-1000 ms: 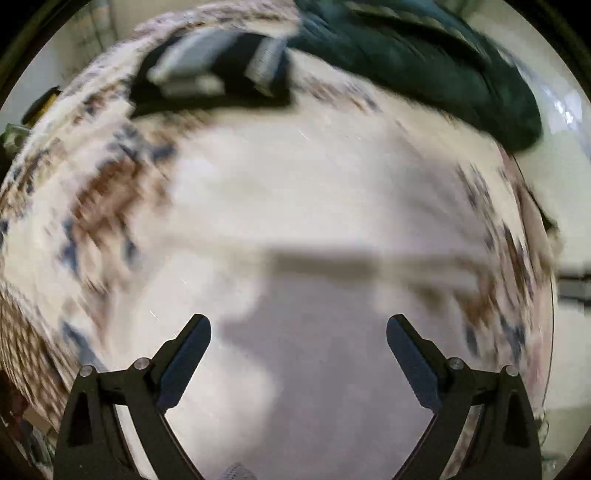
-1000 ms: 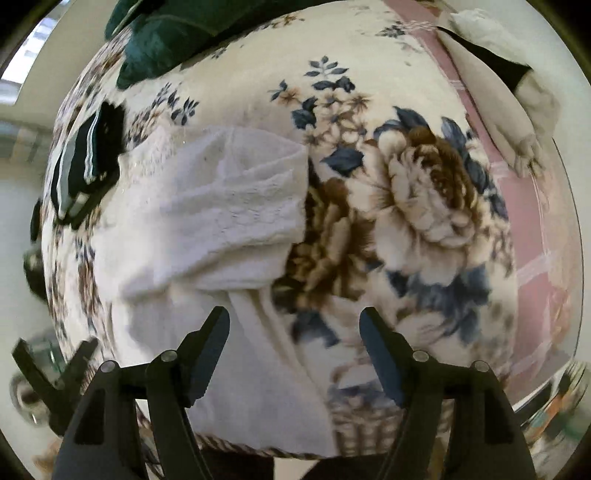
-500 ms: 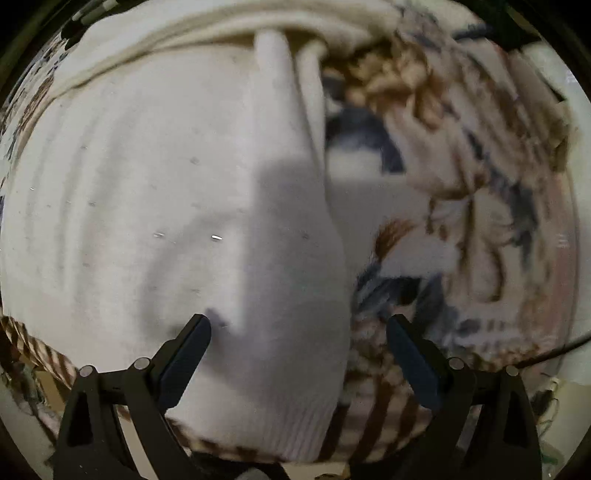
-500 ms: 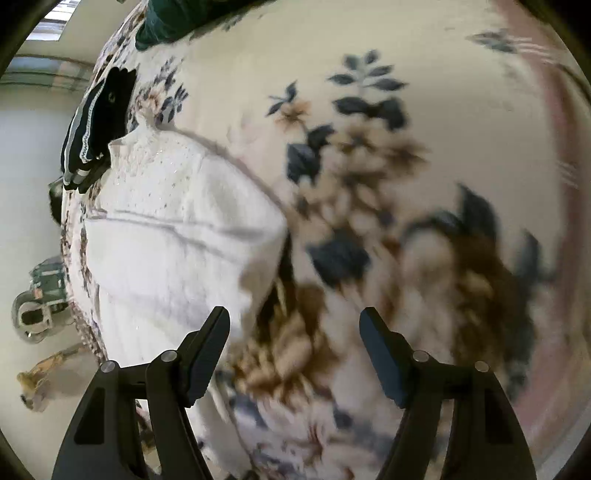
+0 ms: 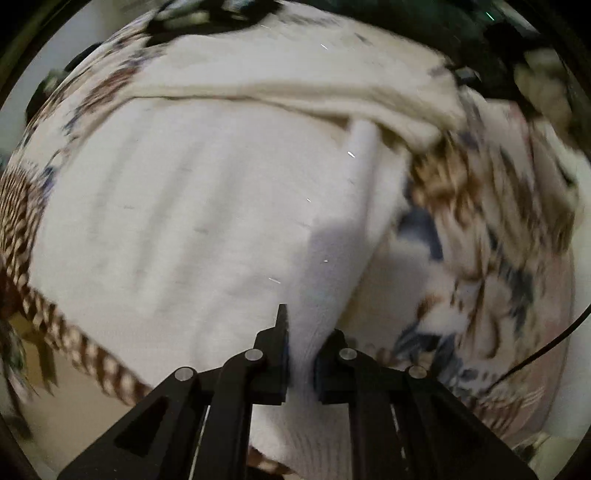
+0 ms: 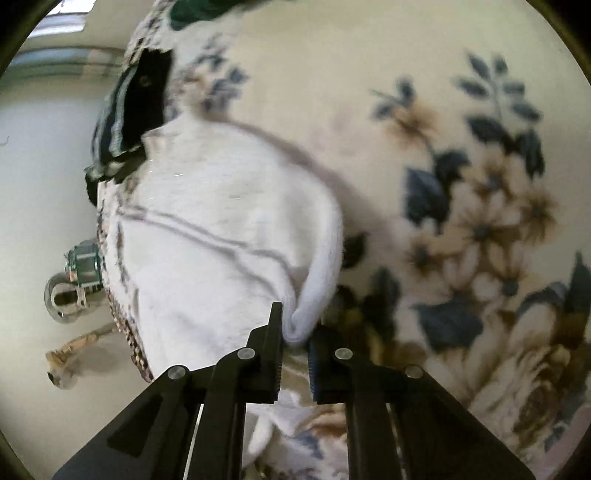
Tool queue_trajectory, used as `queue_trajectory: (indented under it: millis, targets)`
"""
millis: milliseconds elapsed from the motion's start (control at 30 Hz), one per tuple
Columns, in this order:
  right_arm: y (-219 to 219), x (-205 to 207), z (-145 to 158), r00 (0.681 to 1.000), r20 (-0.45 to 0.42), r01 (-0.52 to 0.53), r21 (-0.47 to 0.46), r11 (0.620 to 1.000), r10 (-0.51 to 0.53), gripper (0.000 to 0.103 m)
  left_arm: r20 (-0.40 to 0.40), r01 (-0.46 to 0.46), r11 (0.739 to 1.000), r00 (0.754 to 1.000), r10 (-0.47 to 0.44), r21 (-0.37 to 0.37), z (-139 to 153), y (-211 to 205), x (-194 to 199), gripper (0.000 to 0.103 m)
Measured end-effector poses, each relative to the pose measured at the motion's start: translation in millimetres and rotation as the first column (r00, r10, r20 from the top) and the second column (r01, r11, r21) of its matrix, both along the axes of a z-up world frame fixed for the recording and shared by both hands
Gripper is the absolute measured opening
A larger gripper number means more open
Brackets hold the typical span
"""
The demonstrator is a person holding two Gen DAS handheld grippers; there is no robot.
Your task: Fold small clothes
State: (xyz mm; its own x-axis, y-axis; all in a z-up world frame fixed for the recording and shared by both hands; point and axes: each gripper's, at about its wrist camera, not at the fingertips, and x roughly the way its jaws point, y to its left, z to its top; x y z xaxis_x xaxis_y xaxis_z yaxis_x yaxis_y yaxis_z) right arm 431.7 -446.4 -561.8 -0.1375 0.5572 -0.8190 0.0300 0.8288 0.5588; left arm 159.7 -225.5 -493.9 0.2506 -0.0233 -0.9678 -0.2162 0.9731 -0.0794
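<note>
A white knitted garment (image 5: 192, 221) lies spread on a floral blanket (image 5: 498, 258). My left gripper (image 5: 301, 354) is shut on the garment's ribbed lower edge, with white cloth pinched between the black fingers. In the right wrist view the same white garment (image 6: 221, 229) shows a rolled edge, and my right gripper (image 6: 295, 343) is shut on that edge, a fold of cloth bunched between the fingers. Both grippers point steeply down at the bed.
A dark striped folded garment (image 6: 133, 110) lies beyond the white one. Dark green fabric (image 6: 199, 9) sits at the far end of the floral blanket (image 6: 461, 147). The bed's edge, with a brown woven trim (image 5: 74, 339), drops to a pale floor (image 6: 44, 166) with small objects.
Both grippers came down onto the white garment and went from wide open to shut, each pinching an edge of the cloth.
</note>
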Motion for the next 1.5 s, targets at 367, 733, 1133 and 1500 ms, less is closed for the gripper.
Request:
queue_trajectory:
  millis: [367, 733, 1133, 1500]
  targets:
    - [143.2, 38.8, 117.0, 0.982, 0.146, -0.111, -0.052, 0.992, 0.117, 0.01, 0.027, -0.222, 0.948, 0.972, 0.234, -0.227, 33.4, 164.8, -9.6, 0.007]
    - [409.4, 99.6, 71.2, 0.944, 0.157, -0.244, -0.254, 0.936, 0.289, 0.01, -0.073, -0.329, 0.852, 0.941, 0.329, -0.407, -21.6, 318.3, 5.4, 0.007]
    - [473.8, 104.0, 33.9, 0.971, 0.078, -0.202, -0.252, 0.947, 0.228, 0.053, -0.148, -0.442, 0.679, 0.882, 0.447, -0.586, -32.0, 417.3, -24.5, 0.059]
    - [439.0, 41.2, 38.6, 0.977, 0.069, -0.168, -0.322, 0.932, 0.2, 0.042, -0.083, -0.214, 0.905, 0.977, 0.198, -0.367, -47.6, 376.9, -4.2, 0.004]
